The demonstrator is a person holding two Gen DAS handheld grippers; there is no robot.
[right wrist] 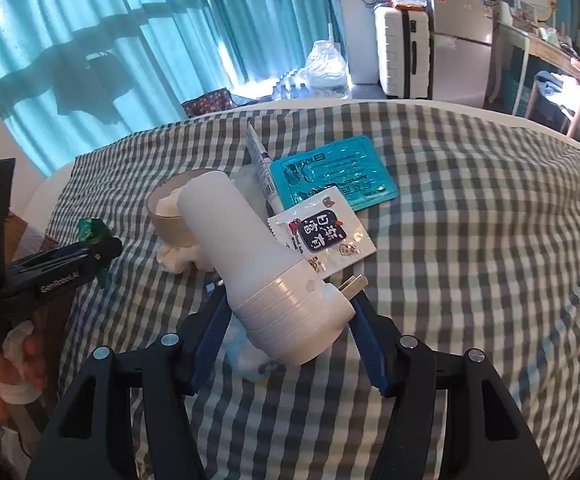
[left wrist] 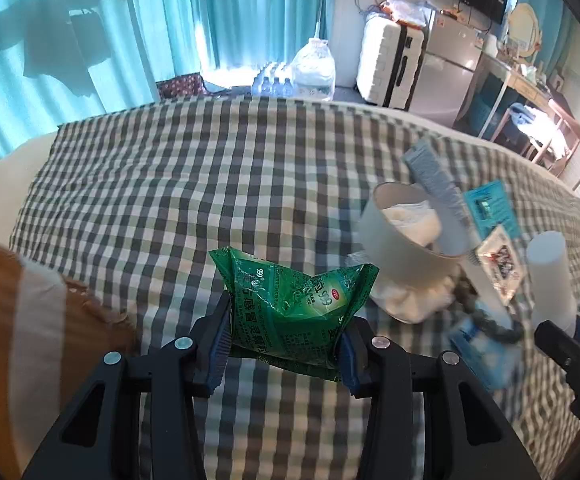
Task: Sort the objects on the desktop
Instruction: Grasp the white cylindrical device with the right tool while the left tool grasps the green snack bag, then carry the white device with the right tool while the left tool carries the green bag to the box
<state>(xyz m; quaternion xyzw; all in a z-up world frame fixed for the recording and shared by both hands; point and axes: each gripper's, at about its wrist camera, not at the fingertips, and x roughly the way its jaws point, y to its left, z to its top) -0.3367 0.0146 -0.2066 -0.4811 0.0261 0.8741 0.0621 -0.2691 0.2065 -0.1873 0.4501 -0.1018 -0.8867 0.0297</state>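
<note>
One green sachet [left wrist: 295,312], one white plug-in device [right wrist: 266,276]

Green sachet [left wrist: 295,308]; white plug-in device [right wrist: 258,268]; teal foil pack [right wrist: 331,180]; checked cloth [left wrist: 170,184] grey, white and perhaps pale green.

L claw [left wrist: 286,336] & R claw [right wrist: 290,332] both clamped, each gripping something.

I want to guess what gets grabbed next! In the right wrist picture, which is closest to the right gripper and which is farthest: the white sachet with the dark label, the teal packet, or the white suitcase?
Counting outward from the right gripper:
1. White sachet, just ahead on the checked cloth.
2. Teal packet, behind the sachet.
3. White suitcase, on the floor beyond the bed.
</note>
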